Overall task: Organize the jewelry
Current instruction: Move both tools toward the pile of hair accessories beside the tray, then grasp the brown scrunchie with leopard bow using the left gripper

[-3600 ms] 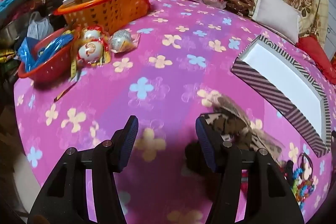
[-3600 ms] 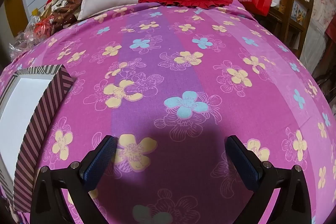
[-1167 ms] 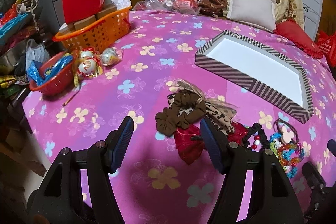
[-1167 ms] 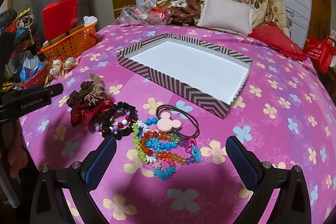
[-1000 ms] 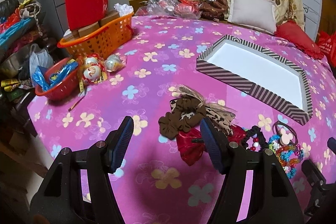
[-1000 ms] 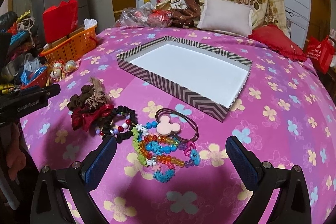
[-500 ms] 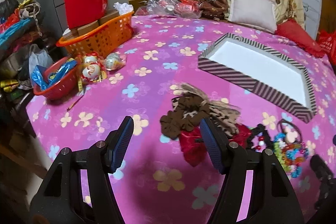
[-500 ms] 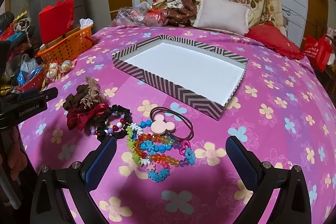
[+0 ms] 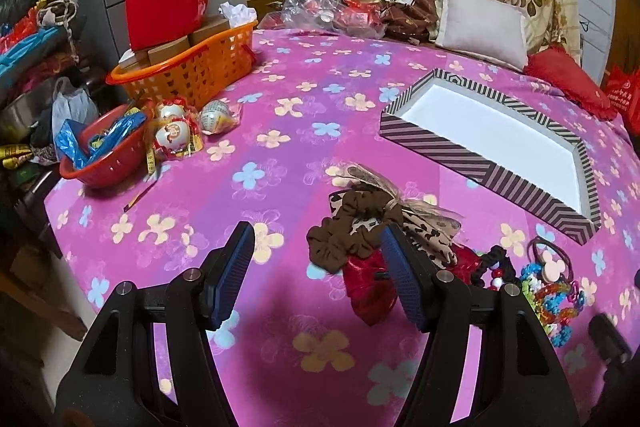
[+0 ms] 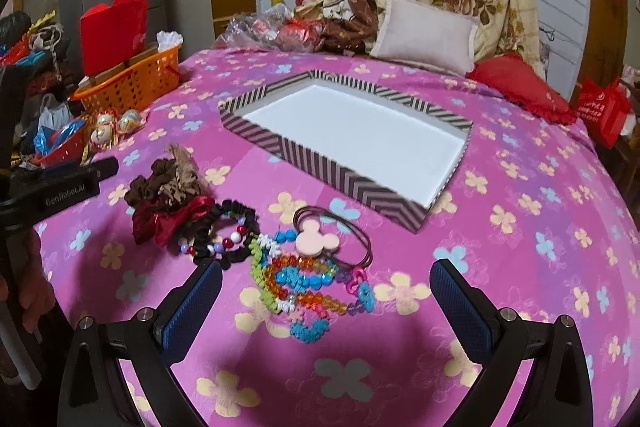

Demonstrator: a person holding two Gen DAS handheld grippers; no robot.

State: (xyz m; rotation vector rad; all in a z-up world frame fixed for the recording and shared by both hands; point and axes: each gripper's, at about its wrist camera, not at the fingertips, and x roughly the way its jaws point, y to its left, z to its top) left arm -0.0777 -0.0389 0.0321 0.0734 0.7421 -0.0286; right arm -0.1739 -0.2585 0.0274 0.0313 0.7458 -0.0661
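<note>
A striped tray (image 10: 256, 129) with a bare white floor lies on the pink flowered cloth; it also shows in the left wrist view (image 9: 436, 147). In front of it lies a pile: brown scrunchies (image 10: 172, 179), a red bow (image 10: 168, 217), a black beaded band (image 10: 216, 235), colourful bead bracelets (image 10: 304, 283) and a pink mouse-shaped hair tie (image 10: 316, 239). My right gripper (image 10: 326, 293) is open and empty, just before the bracelets. My left gripper (image 9: 316, 267) is open and empty, just before the brown scrunchies (image 9: 352, 231) and red bow (image 9: 368, 287).
An orange basket (image 9: 192, 71) with boxes and a red bag, a red bowl (image 9: 104, 155) and wrapped balls (image 9: 172, 135) stand at the left. Pillows (image 10: 428, 35) and plastic bags (image 10: 280, 31) lie at the back. The left gripper's body (image 10: 60, 187) shows at the left edge.
Both grippers were low over the cloth, then rose and drew back so the tray and pile came into view. In the last second the right gripper moved slightly closer to the bracelets.
</note>
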